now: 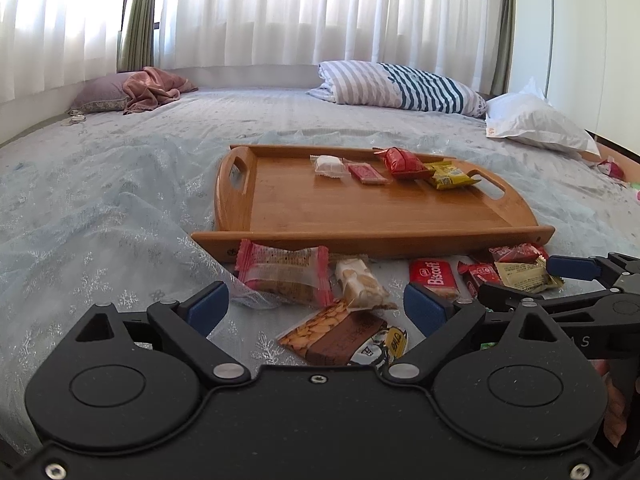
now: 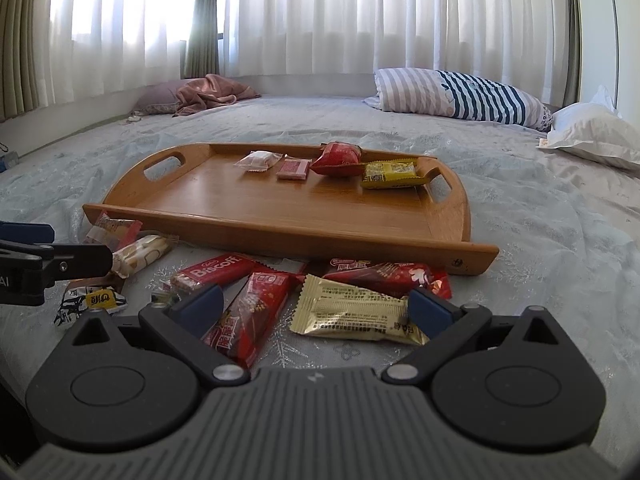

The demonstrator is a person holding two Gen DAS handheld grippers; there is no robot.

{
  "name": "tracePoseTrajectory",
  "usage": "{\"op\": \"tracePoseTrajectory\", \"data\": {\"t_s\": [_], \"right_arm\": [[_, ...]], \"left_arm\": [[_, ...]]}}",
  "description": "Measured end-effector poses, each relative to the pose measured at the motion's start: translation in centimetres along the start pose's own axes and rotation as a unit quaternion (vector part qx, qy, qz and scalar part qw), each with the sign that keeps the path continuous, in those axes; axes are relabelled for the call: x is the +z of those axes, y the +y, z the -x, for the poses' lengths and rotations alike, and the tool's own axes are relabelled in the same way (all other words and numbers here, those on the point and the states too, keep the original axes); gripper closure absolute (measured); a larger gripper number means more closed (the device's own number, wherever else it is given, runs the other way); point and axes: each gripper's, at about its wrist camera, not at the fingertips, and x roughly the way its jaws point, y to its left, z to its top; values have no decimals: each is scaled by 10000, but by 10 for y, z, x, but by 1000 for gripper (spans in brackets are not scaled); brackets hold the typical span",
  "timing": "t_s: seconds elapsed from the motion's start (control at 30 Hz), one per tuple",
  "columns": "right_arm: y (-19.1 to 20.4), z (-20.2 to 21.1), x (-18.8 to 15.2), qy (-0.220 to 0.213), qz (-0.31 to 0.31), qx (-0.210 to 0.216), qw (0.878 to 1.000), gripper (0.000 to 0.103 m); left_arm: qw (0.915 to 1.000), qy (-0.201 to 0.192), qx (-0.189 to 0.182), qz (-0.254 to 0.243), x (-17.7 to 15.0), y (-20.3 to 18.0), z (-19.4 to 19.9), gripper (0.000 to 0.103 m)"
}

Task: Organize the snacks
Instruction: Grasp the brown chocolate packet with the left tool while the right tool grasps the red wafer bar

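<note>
A wooden tray [image 1: 360, 208] [image 2: 240, 204] lies on the bed and holds a white, a pink, a red and a yellow snack [image 1: 450, 176] along its far side. Loose snacks lie in front of it. My left gripper [image 1: 316, 308] is open and empty, low over an almond chocolate packet [image 1: 340, 336], a nougat [image 1: 360, 280] and a pink-edged cracker pack [image 1: 284, 272]. My right gripper [image 2: 316, 304] is open and empty over a long red wafer bar [image 2: 252, 312] and a gold packet [image 2: 352, 312]. A red Biscoff pack [image 2: 212, 272] [image 1: 434, 274] lies between the two grippers.
The bed has a pale snowflake cover [image 1: 100, 200]. A striped pillow [image 1: 400, 84], a white pillow [image 1: 536, 120] and a pink pillow with a blanket [image 1: 132, 88] lie at the far side under white curtains. The bed's right edge [image 1: 616, 156] is near.
</note>
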Motion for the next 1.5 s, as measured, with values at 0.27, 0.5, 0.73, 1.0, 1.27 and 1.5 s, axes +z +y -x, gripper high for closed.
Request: {"op": "tracePoseTrajectory", "data": {"t_s": [0.27, 0.5, 0.73, 1.0, 1.27, 1.5], "right_arm": [[3, 3, -2, -37, 13, 130, 9999, 0], [5, 9, -3, -99, -8, 250, 9996, 0], [8, 18, -6, -92, -7, 368, 9993, 3], [17, 19, -8, -98, 138, 371, 9992, 29], [28, 10, -9, -147, 187, 430, 9988, 65], [30, 20, -8, -348, 306, 257, 9986, 75]], "left_arm": [[9998, 192, -69, 67, -5, 1, -1, 38], [9994, 273, -181, 150, -6, 0, 4, 46], [9990, 369, -262, -56, -18, -8, 7, 25], [9989, 343, -168, -254, -21, -17, -4, 28], [9993, 302, -200, -109, -16, -16, -1, 53], [9992, 322, -237, 72, -11, -11, 5, 57]]}}
